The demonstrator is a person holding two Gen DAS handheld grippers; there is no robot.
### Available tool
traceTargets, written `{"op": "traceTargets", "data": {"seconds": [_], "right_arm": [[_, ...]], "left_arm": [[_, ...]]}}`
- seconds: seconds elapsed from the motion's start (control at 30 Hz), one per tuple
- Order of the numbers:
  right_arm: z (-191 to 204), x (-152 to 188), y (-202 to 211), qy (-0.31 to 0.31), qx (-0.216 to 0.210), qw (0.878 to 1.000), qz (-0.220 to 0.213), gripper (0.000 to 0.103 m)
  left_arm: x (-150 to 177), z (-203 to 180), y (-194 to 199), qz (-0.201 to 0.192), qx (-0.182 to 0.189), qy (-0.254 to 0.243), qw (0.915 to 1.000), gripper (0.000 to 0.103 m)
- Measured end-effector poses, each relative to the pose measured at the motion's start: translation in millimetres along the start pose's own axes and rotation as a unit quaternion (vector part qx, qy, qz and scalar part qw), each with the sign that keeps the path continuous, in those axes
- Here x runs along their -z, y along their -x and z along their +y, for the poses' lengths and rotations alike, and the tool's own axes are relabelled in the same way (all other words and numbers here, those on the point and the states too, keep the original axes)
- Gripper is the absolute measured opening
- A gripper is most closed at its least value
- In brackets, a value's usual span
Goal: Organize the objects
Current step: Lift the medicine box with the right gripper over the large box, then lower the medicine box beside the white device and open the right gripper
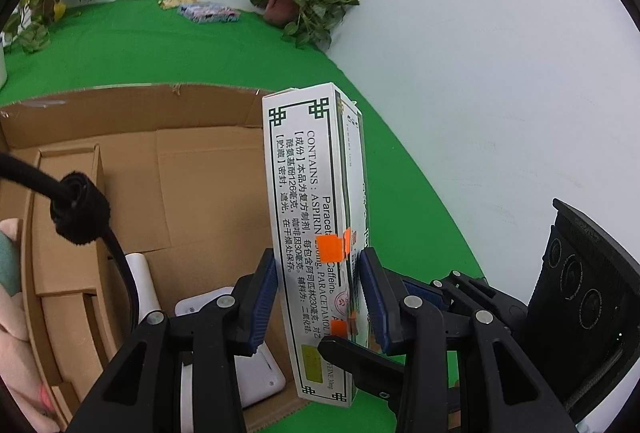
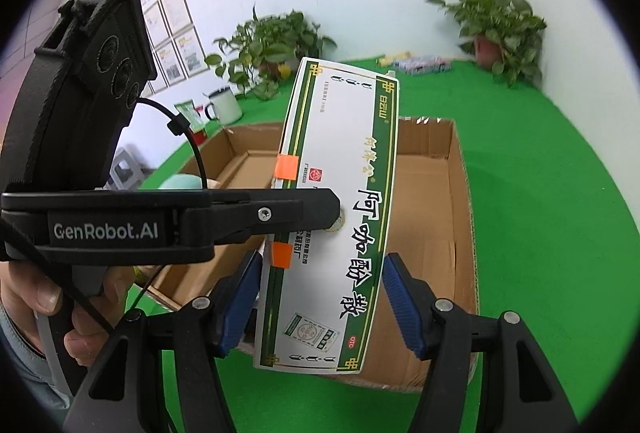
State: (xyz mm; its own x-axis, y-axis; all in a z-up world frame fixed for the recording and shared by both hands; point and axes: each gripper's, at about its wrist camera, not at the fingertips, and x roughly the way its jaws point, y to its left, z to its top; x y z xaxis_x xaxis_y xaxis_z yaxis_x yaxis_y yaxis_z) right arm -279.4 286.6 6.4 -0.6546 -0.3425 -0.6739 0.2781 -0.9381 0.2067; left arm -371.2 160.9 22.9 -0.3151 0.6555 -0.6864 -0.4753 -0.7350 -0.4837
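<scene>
Two grippers hold one medicine box (image 1: 312, 233) together, up in the air over the near edge of a brown cardboard box (image 1: 180, 169) that sits on a green table (image 1: 120, 45). The medicine box is long and white with green lines, black writing and small orange stickers. In the left wrist view, the left gripper (image 1: 318, 297) squeezes the thin sides of the medicine box with its blue pads (image 1: 264, 301), one pad on each side, so it is closed on the box. In the right wrist view, the right gripper (image 2: 316, 305) has the wide front of the same box between its blue pads (image 2: 236, 309). The left pad touches the edge of the box. At the right pad it is hard to tell if pad and box touch, so it cannot be told if this gripper is squeezing. A black finger of the left gripper lies across the front of the box in that view, and a person's hand (image 2: 48, 297) holds its handle. Inside the cardboard box lie some white things (image 1: 256, 373) and a soft pink and green toy (image 1: 12, 293). Two leafy plants (image 1: 304, 1) stand at the back of the table by a white wall (image 1: 480, 73), and a white mug (image 2: 224, 105) stands near the other plant.
</scene>
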Motion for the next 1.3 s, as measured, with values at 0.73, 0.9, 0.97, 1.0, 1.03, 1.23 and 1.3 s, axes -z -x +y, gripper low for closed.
{"op": "traceTargets", "data": {"seconds": [0.73, 0.9, 0.97, 1.0, 1.03, 1.23, 1.3], "right_arm": [[-22.4, 25.6, -55.7, -0.006, 0.031, 0.99, 0.135, 0.061], [-26.6, 23.4, -70.5, 0.011, 0.068, 0.985, 0.155, 0.061], [-24.8, 22.5, -73.1, 0.015, 0.08, 0.984, 0.158, 0.061], [-24.9, 21.7, -72.8, 0.009, 0.08, 0.984, 0.16, 0.061], [-25.5, 20.1, -73.5, 0.005, 0.079, 0.984, 0.161, 0.061], [-16.0, 20.0, -70.7, 0.002, 0.056, 0.984, 0.168, 0.065], [-11.7, 22.5, -71.6, 0.005, 0.049, 0.983, 0.174, 0.067]], "left_arm": [[-5.8, 58.7, -114.7, 0.097, 0.009, 0.061, 0.9934, 0.049], [-2.2, 63.4, -114.2, 0.088, -0.028, 0.069, 0.9934, 0.048], [-5.0, 66.5, -110.8, 0.081, -0.022, 0.078, 0.9934, 0.048], [-5.9, 66.8, -108.9, 0.077, -0.024, 0.078, 0.9936, 0.048], [-7.0, 66.1, -106.6, 0.073, -0.028, 0.076, 0.994, 0.048], [2.0, 63.6, -85.8, 0.056, -0.053, 0.053, 0.9956, 0.048], [3.3, 67.7, -75.3, 0.048, -0.058, 0.053, 0.9957, 0.048]]}}
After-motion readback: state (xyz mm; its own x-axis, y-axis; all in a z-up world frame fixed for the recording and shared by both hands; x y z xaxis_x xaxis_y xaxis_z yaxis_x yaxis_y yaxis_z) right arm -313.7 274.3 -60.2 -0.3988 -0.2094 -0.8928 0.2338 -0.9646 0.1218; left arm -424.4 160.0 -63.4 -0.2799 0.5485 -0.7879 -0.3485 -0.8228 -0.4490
